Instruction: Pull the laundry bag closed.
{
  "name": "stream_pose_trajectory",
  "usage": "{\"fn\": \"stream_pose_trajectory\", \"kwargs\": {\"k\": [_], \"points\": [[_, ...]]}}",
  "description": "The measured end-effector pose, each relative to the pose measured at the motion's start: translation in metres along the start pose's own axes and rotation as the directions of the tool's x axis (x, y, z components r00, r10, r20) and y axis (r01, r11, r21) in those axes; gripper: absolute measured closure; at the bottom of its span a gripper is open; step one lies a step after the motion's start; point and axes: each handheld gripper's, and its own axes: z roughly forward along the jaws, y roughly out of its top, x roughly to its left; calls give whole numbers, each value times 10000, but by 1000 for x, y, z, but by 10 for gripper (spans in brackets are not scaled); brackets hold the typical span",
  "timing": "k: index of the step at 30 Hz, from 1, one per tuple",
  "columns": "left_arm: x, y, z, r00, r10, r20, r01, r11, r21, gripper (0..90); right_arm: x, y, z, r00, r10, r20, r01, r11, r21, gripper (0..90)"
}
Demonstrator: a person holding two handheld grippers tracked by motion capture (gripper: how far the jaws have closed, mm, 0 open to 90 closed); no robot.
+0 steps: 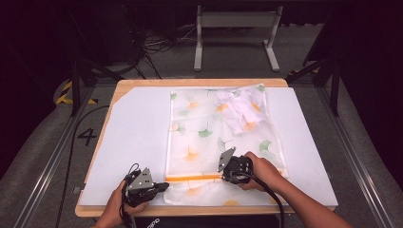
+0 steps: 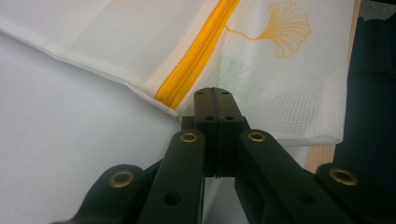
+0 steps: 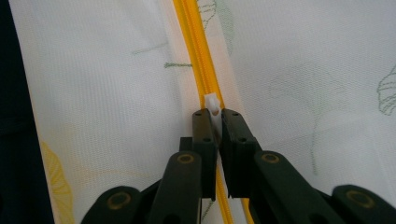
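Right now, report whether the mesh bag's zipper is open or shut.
Cannot tell overall: the yellow zipper looks shut ahead of the white pull, which the right gripper pinches; the rest is unclear.

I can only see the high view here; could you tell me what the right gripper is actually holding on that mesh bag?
Observer: In the right gripper view, the right gripper is shut on the small white zipper pull of the orange zipper.
Operator: Thank you. Is the left gripper holding the bag too?
Observer: In the left gripper view, the left gripper has its jaws closed at the edge of the mesh bag, just beside the near end of the zipper; whether fabric is pinched between them I cannot tell.
Operator: Is there any pattern near that corner?
Observer: Yes, an orange fan-shaped leaf print lies just beyond the left gripper.
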Motion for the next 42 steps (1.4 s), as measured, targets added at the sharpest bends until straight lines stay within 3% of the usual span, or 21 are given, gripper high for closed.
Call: {"fn": "stream_pose_trajectory", "kwargs": {"k": [23, 27, 28, 42], "points": [[0, 0, 0, 10000, 15, -25, -15, 10000, -13, 900, -5, -18, -8, 9998, 115, 131, -117, 9999, 125, 846], [0, 0, 0, 10000, -10, -16, 10, 10000, -20, 900, -5, -24, -10, 9989, 441, 149, -443, 9990, 116, 846], [0, 0, 0, 10000, -12, -13, 12, 10000, -20, 900, -6, -25, -10, 9994, 309, 175, -310, 9995, 78, 846], [0, 0, 0, 10000, -32, -13, 32, 10000, -16, 900, -9, -44, -18, 9973, 697, 250, -701, 9974, 158, 846]]}}
